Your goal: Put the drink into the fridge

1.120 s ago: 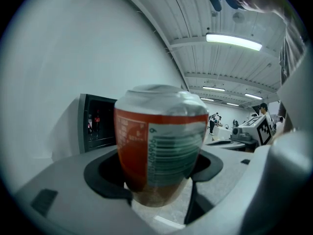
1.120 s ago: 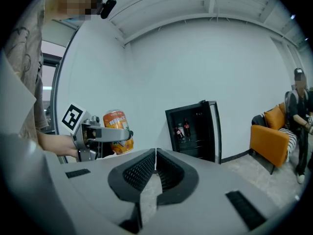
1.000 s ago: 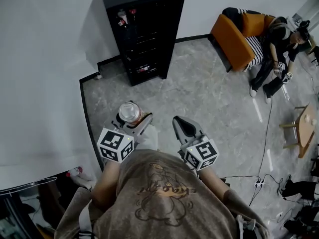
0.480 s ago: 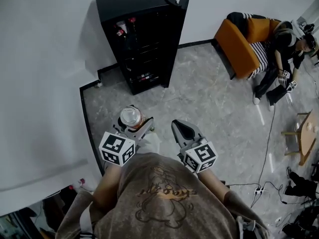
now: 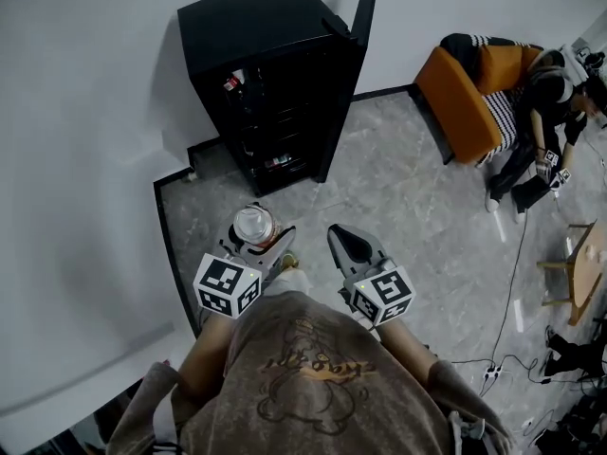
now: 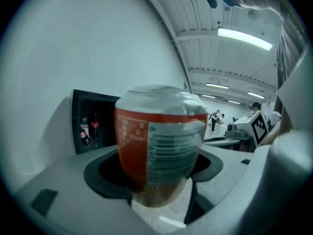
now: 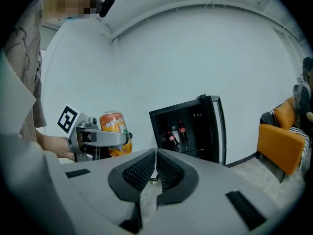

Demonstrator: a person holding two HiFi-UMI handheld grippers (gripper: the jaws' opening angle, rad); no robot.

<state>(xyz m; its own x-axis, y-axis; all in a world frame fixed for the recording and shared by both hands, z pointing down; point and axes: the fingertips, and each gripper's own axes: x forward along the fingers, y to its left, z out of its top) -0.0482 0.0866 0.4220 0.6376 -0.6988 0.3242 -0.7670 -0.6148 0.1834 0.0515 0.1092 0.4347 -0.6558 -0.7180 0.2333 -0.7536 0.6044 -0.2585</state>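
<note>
L gripper (image 5: 265,242) is clamped on the drink can (image 5: 252,225). Its jaws are spread wide round the can's lower body, and the can stands upright with its silver top up. It's in the air over the floor (image 5: 408,197), well apart from the fridge (image 5: 270,74), not inside yet. R gripper (image 5: 348,244) has its jaws pressed together w/ nothing between them. It's level w/ the L one, just beside it.

Fridge is black and stands at the floor's far edge against the white wall (image 5: 85,159). Its door (image 5: 356,60) is swung open to the R. Bottles (image 7: 175,133) w/ red labels sit on an upper shelf.

Vs 1 s ago:
- Fridge sits lower and bigger in the head view, so the gap from can to fridge is shorter.
- Orange sofa (image 5: 460,98) and the seated person (image 5: 536,121) at the floor's R edge have slid down the frame too.
- Red-capped bottle by the wall at lower L is gone from view.
- Both grippers keep the same pose in front of the chest: same grip on the can, R jaws closed as before.
- Small wooden table (image 5: 580,259) still at far R.
</note>
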